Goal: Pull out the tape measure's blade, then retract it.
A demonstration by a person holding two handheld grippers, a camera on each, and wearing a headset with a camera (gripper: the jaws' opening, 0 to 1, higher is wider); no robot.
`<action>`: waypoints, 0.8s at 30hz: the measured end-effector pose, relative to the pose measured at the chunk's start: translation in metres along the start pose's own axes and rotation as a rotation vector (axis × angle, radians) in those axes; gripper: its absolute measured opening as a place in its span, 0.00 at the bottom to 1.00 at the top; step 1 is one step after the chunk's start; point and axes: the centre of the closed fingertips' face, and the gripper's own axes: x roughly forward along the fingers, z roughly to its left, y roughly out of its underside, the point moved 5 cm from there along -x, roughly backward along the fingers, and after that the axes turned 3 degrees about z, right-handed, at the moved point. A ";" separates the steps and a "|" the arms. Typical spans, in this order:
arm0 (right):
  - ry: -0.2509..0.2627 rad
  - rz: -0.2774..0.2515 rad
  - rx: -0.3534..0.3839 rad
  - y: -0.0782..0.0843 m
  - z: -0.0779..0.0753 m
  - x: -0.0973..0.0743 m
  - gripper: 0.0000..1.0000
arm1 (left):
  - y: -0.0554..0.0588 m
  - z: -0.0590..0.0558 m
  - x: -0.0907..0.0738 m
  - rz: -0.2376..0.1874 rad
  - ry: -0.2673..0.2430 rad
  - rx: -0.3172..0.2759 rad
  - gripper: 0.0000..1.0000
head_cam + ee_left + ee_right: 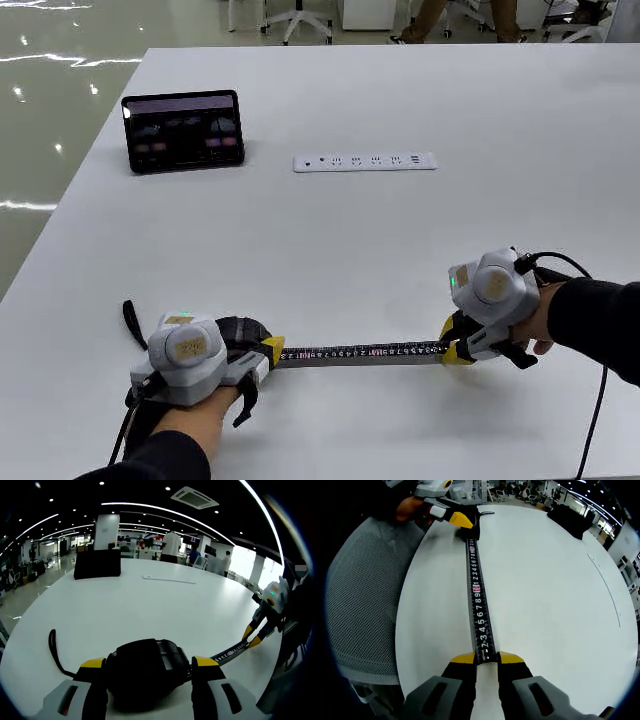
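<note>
A black tape measure case (243,334) (147,670) rests on the white table (340,250), clamped between the yellow-tipped jaws of my left gripper (262,352) (149,664). Its dark blade (360,351) (480,615) with printed numbers runs flat along the table to the right. My right gripper (452,348) (486,658) is shut on the blade's free end. In the right gripper view the case (472,519) lies at the far end of the blade. A black wrist strap (130,322) (54,652) trails from the case.
A dark tablet (183,130) stands propped at the back left. A white power strip (365,161) lies mid-table beyond the blade. The table's left edge drops to a shiny floor. People and chairs show far behind the table.
</note>
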 end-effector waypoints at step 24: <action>0.000 -0.099 0.041 -0.004 0.006 -0.002 0.10 | 0.000 0.002 0.001 0.066 -0.006 0.044 0.58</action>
